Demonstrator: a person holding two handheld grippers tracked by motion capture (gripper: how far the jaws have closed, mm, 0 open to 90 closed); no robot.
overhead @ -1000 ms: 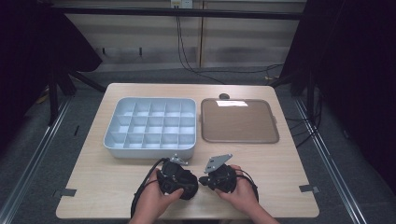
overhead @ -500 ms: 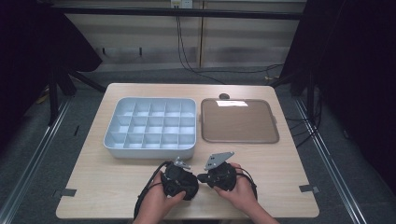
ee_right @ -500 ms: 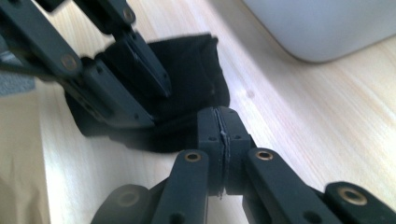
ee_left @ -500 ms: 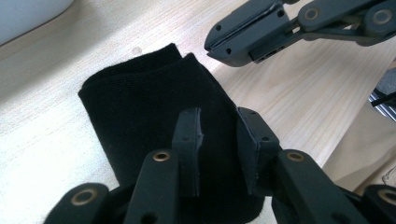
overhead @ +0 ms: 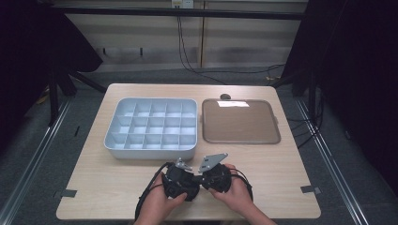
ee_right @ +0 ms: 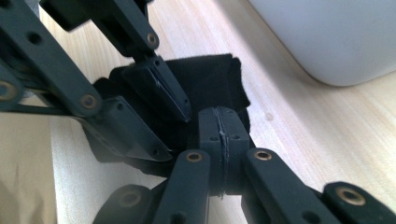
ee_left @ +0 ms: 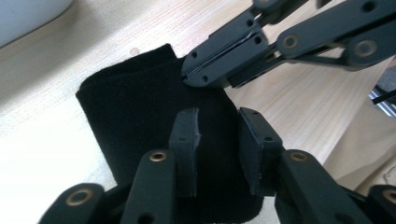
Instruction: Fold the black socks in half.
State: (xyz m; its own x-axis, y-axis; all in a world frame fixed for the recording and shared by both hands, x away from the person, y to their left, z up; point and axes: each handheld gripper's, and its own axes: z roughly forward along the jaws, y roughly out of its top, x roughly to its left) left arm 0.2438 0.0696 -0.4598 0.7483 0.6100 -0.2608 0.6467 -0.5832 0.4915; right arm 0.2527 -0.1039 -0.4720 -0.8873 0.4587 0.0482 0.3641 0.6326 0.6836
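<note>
A: Black cloth [ee_left: 140, 121] lies at the table's [overhead: 281, 164] six o'clock edge; right gripper [ee_right: 219, 126] pinches its edge, jaws together.
B: Left gripper [ee_left: 218, 140] straddles it, jaws parted.

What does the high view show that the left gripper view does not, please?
High view: the divided tray with its compartments, the brown tray, the left hand and the right hand. Left gripper view: the black cloth, with the left tool open over it and the right tool shut at its edge. Shared: both tools and the table.
</note>
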